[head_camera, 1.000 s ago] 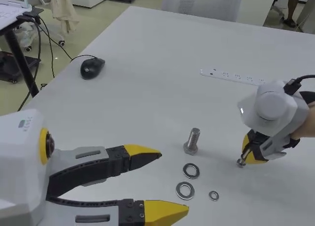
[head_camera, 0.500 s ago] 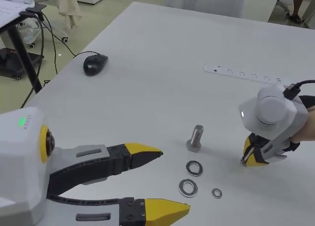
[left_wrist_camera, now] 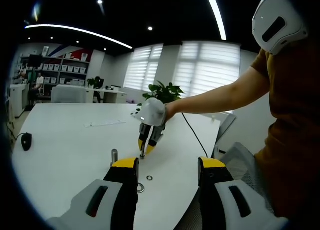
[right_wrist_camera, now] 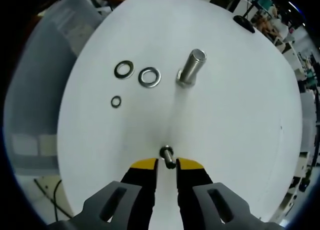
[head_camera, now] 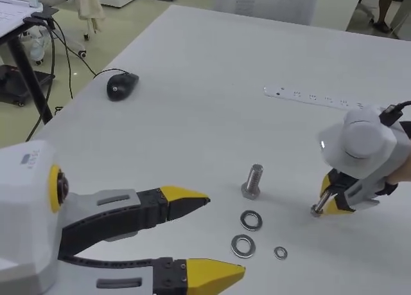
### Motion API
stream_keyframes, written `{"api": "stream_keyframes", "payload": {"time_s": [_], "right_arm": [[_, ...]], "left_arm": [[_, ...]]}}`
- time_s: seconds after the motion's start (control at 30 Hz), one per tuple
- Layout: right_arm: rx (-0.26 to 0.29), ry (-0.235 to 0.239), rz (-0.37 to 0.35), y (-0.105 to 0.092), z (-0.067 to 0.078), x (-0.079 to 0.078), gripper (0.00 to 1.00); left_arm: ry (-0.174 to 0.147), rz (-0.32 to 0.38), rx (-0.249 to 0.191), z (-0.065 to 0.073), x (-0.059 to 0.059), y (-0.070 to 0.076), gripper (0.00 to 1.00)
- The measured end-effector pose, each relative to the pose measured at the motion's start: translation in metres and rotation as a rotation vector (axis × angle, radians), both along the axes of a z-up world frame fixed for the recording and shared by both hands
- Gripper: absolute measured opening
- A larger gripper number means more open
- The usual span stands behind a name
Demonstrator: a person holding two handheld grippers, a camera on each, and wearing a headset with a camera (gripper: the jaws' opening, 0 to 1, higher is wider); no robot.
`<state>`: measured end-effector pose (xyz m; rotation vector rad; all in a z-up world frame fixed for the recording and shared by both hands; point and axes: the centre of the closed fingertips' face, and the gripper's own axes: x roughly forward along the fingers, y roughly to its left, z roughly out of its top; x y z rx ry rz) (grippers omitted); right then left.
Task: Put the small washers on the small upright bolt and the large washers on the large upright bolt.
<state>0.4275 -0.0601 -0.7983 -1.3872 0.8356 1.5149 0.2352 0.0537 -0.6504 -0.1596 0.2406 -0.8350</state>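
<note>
Our right claw [head_camera: 326, 204] is clamped on the small bolt [head_camera: 317, 209], which leans with its lower end down at the table [head_camera: 192, 115], at 3 o'clock of the big bolt [head_camera: 253, 182] and well apart from it. The big bolt stands upright on its head. At 6 o'clock of it lies a big washer [head_camera: 250, 220], with a 2nd big washer [head_camera: 243, 245] just past that, not touching. The small washer [head_camera: 280, 252] is at 5 o'clock, and all 3 lie flat. Our left claw [head_camera: 226, 236] hangs at 7 o'clock of the big bolt, jaws spread wide, holding nothing. In the right gripper view we see the small bolt pinched between the yellow tips. A mouse [head_camera: 121, 86] sits at 10 o'clock and a strip [head_camera: 314, 97] at 1 o'clock
</note>
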Motion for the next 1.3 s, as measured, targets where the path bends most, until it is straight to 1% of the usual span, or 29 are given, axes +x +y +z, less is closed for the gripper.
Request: {"api": "stream_keyframes", "payload": {"time_s": [0.23,0.3,0.37,0.43,0.5,0.6,0.63,0.7,0.8,0.87,0.97,1.03,1.07,1.1,1.13,1.17,1.3], "right_arm": [[0.004,-0.008,-0.031,-0.014,0.010,-0.006,0.15],[0.006,-0.009,-0.035,-0.017,0.011,-0.011,0.15],[0.011,-0.006,-0.042,-0.018,0.011,-0.015,0.15],[0.019,0.002,-0.053,-0.019,0.009,-0.021,0.15],[0.024,0.010,-0.051,-0.018,0.008,-0.029,0.15],[0.039,0.025,-0.048,-0.013,0.006,-0.041,0.14],[0.052,0.033,-0.046,-0.009,0.006,-0.046,0.14],[0.062,0.045,-0.039,-0.003,0.004,-0.054,0.14],[0.067,0.060,-0.015,0.007,0.000,-0.065,0.14],[0.062,0.062,0.007,0.012,-0.001,-0.071,0.14],[0.070,0.074,0.017,0.020,-0.003,-0.077,0.14],[0.066,0.078,0.030,0.024,-0.005,-0.080,0.14],[0.065,0.081,0.037,0.027,-0.006,-0.082,0.14],[0.065,0.082,0.039,0.027,-0.006,-0.082,0.14],[0.068,0.085,0.044,0.030,-0.007,-0.084,0.14],[0.069,0.088,0.047,0.031,-0.007,-0.084,0.14],[0.063,0.094,0.058,0.033,-0.009,-0.085,0.14]], "left_arm": [[-0.009,-0.007,0.005,0.002,-0.003,-0.003,0.46],[-0.009,-0.012,0.006,0.001,-0.004,-0.003,0.46],[-0.011,-0.014,0.018,0.000,-0.005,-0.003,0.46],[-0.012,-0.017,0.034,-0.001,-0.006,-0.002,0.46],[-0.014,-0.020,0.038,0.000,-0.008,-0.002,0.46],[-0.018,-0.020,0.045,0.000,-0.010,-0.002,0.46],[-0.019,-0.020,0.047,0.000,-0.010,-0.002,0.46],[-0.021,-0.019,0.051,0.000,-0.011,-0.001,0.46],[-0.023,-0.016,0.074,-0.002,-0.012,0.000,0.46],[-0.023,-0.017,0.074,-0.001,-0.013,0.000,0.47],[-0.027,-0.013,0.077,-0.001,-0.013,0.002,0.47],[-0.027,-0.008,0.084,-0.001,-0.013,0.004,0.47],[-0.027,-0.004,0.102,-0.003,-0.013,0.006,0.47],[-0.027,-0.002,0.108,-0.004,-0.012,0.007,0.47],[-0.026,0.007,0.129,-0.006,-0.011,0.009,0.47],[-0.022,0.009,0.133,-0.008,-0.011,0.010,0.47],[-0.021,0.015,0.127,-0.010,-0.008,0.012,0.47]]}}
